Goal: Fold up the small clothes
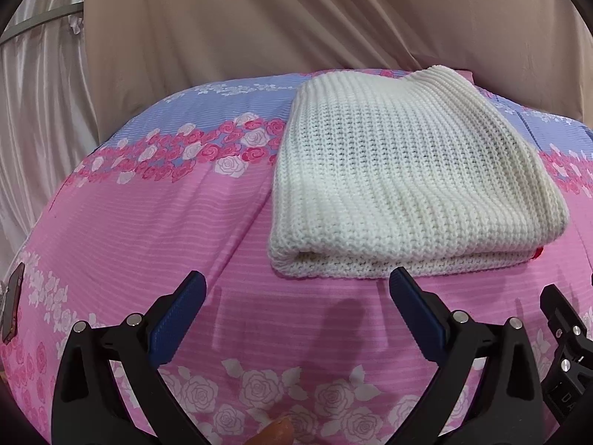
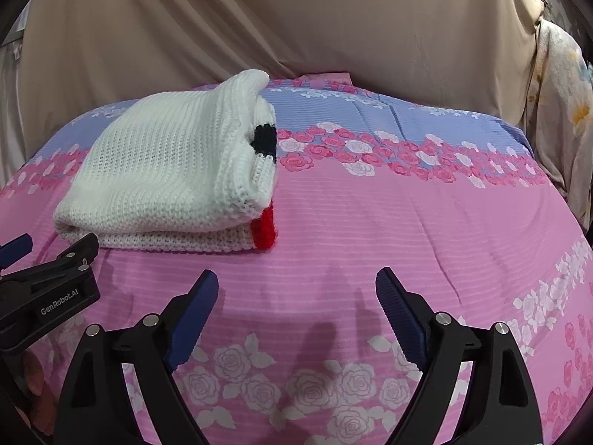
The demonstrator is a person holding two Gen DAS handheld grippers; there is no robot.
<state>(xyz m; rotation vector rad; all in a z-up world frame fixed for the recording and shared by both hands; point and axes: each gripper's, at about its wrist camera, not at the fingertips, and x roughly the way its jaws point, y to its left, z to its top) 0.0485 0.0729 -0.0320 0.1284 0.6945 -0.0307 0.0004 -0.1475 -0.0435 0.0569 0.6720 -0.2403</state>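
A white knitted garment (image 1: 407, 170) lies folded in a neat rectangle on the pink and blue floral bedsheet (image 1: 148, 222). In the right wrist view the garment (image 2: 166, 170) shows a black patch and a red patch at its right edge. My left gripper (image 1: 296, 285) is open and empty, just in front of the fold's near edge. My right gripper (image 2: 296, 282) is open and empty, in front and to the right of the garment. The left gripper also shows at the left edge of the right wrist view (image 2: 48, 278).
A beige curtain (image 2: 296, 29) hangs behind the bed. A floral cloth (image 2: 559, 111) hangs at the far right. A dark phone-like object (image 1: 13, 300) lies at the bed's left edge. A silvery curtain (image 1: 40, 111) hangs at the left.
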